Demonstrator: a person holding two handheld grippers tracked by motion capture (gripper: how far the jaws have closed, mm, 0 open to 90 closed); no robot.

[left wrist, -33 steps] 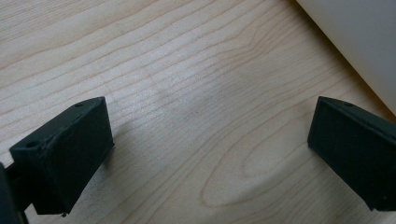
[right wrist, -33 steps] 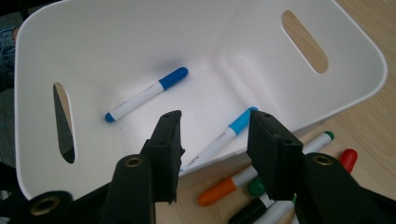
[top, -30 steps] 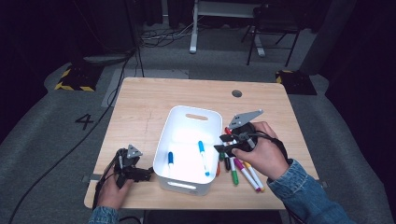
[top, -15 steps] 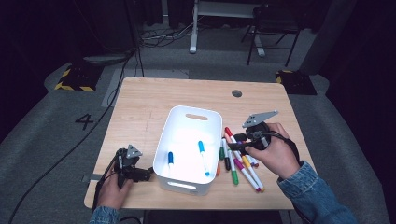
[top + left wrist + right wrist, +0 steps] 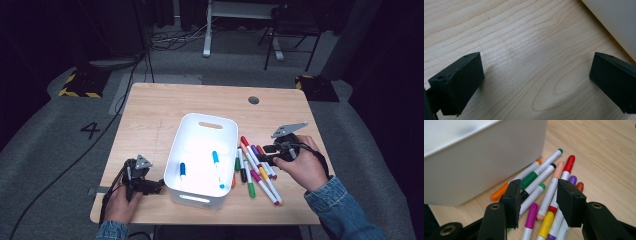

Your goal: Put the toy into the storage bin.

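Observation:
A white bin (image 5: 227,131) stands mid-table, with two blue markers (image 5: 217,167) lying inside. Several coloured markers (image 5: 255,170) lie loose on the wood just right of it. My right gripper (image 5: 261,155) hovers low over that pile, pointing toward the bin. In the right gripper view its jaws (image 5: 539,197) stand open with nothing pinched; a peach marker (image 5: 552,187), a red one (image 5: 567,168) and a green one (image 5: 534,176) lie below the gap. My left gripper (image 5: 158,186) rests near the bin's front left corner, open (image 5: 536,80) over bare wood.
The bin wall (image 5: 614,20) is close on the left gripper's right side, and the same bin (image 5: 481,157) rises just beyond the marker pile. A cable hole (image 5: 253,100) sits at the table's far right. Chairs and cables stand on the floor beyond the table.
My right gripper has moved right and a little down, from beside the bin's right rim to over the loose markers. The left gripper has stayed put.

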